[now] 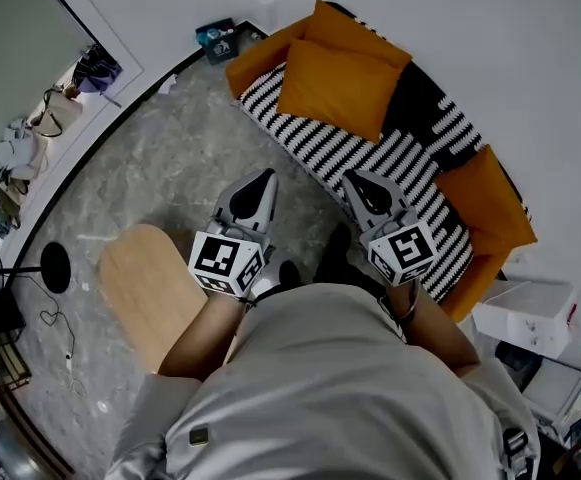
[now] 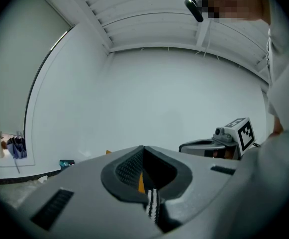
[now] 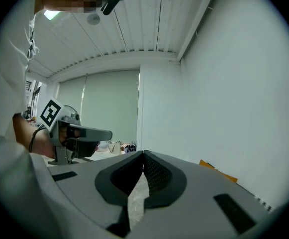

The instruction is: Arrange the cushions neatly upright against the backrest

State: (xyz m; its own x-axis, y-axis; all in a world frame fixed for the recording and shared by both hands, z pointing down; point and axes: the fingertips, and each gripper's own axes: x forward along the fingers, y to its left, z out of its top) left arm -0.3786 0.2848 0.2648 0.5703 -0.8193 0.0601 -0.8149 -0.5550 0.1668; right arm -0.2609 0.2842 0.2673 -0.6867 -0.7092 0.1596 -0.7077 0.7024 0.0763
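Observation:
In the head view a sofa with a black-and-white striped seat point(image 1: 342, 154) stands against the white wall. One large orange cushion point(image 1: 335, 88) lies tilted on the seat, and a second orange cushion point(image 1: 358, 34) sits behind it at the backrest. A third orange cushion point(image 1: 484, 202) rests at the sofa's right end. Both grippers are held in front of the sofa, above the floor and pointing at it. My left gripper point(image 1: 267, 176) point(image 2: 143, 149) is shut with nothing in it. My right gripper point(image 1: 352, 177) point(image 3: 143, 154) is also shut and empty. Neither touches a cushion.
A round wooden table top point(image 1: 150, 286) lies at my lower left. A blue box point(image 1: 217, 39) sits on the floor by the sofa's left end. White boxes point(image 1: 528, 313) stand at the right. Bags and clothes point(image 1: 30, 133) line the left wall, beside a black round base point(image 1: 55, 266).

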